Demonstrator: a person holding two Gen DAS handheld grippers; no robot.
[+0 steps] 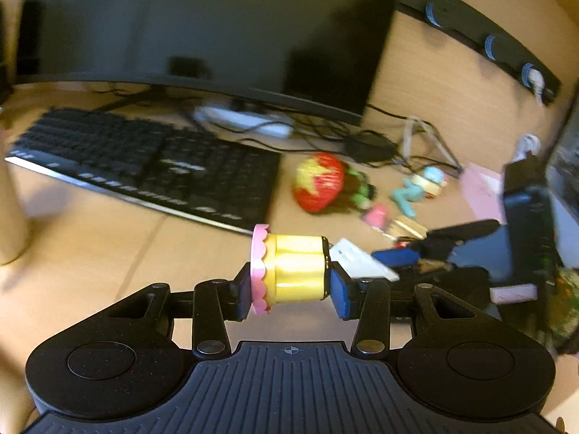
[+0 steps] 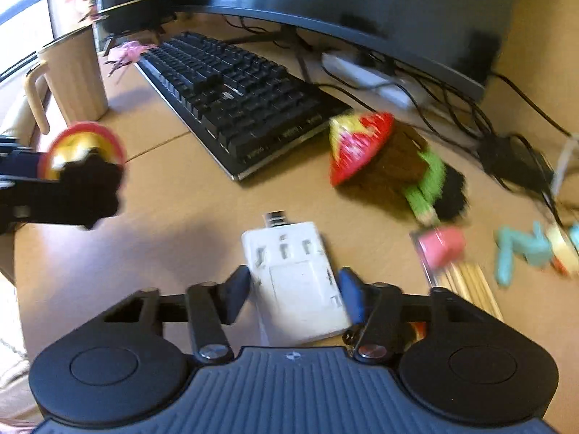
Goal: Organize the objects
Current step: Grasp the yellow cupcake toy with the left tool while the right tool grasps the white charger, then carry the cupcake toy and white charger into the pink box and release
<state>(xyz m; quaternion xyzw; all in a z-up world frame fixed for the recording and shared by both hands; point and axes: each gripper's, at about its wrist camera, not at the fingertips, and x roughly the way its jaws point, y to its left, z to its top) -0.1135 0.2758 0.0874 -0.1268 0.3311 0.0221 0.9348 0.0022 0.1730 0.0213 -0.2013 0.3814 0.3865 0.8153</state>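
Observation:
My left gripper (image 1: 292, 289) is shut on a yellow toy cake with pink frosting (image 1: 293, 271), held sideways above the desk. It also shows at the left of the right wrist view (image 2: 85, 148). My right gripper (image 2: 295, 289) has its fingers on both sides of a white flat adapter (image 2: 295, 282) lying on the desk; the adapter also shows in the left wrist view (image 1: 362, 258). A red and yellow knitted strawberry toy (image 2: 362, 144) with a brown and green doll (image 2: 423, 177) lies beyond. A pink block (image 2: 441, 246) and a teal toy (image 2: 521, 249) lie to the right.
A black keyboard (image 2: 235, 101) lies under a dark monitor (image 2: 362, 0). A beige mug (image 2: 72, 79) stands at the left. A white power strip (image 2: 369, 76) and black cables (image 2: 506, 152) sit behind. Wooden sticks (image 2: 470, 285) lie near the pink block.

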